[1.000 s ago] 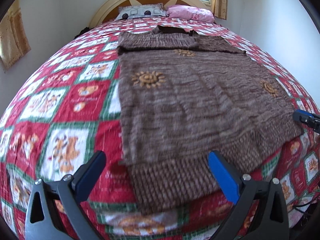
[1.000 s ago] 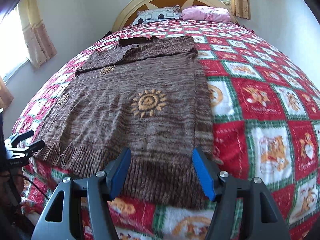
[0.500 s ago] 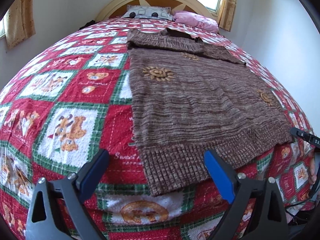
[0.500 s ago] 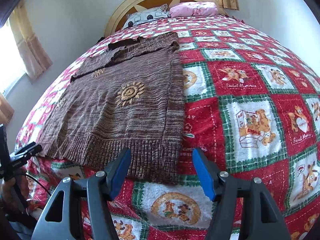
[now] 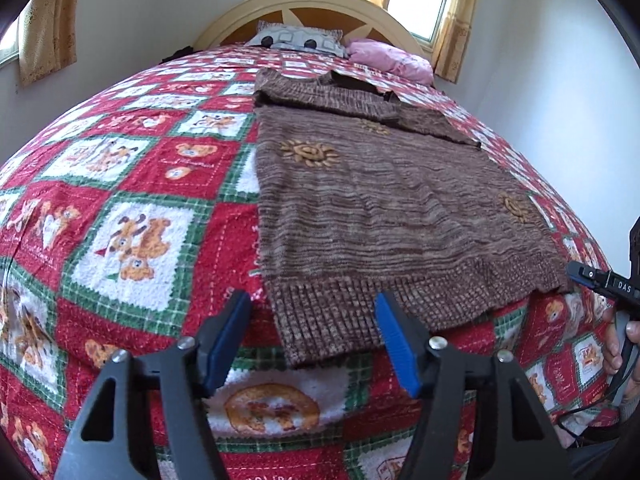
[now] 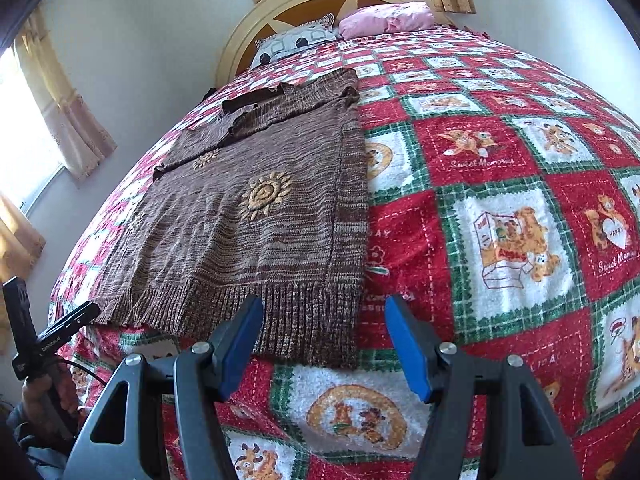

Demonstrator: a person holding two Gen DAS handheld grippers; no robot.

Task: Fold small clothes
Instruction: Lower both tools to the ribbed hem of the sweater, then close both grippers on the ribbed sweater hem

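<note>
A brown knit sweater with orange sun motifs lies flat on the bed, sleeves folded across its top, ribbed hem at the near edge. It also shows in the right wrist view. My left gripper is open and empty, its blue pads either side of the hem's left corner, just short of it. My right gripper is open and empty, at the hem's right corner. The right gripper's tip shows at the right edge of the left wrist view; the left gripper shows at the left of the right wrist view.
The bed carries a red, green and white patchwork quilt with bear pictures. A grey patterned pillow and a pink pillow lie by the headboard. Curtained windows and walls surround the bed.
Both grippers have pulled back and down toward the foot of the bed. The sweater's hem now sits farther from the cameras. The left gripper's jaws have narrowed somewhat; both stay open.
</note>
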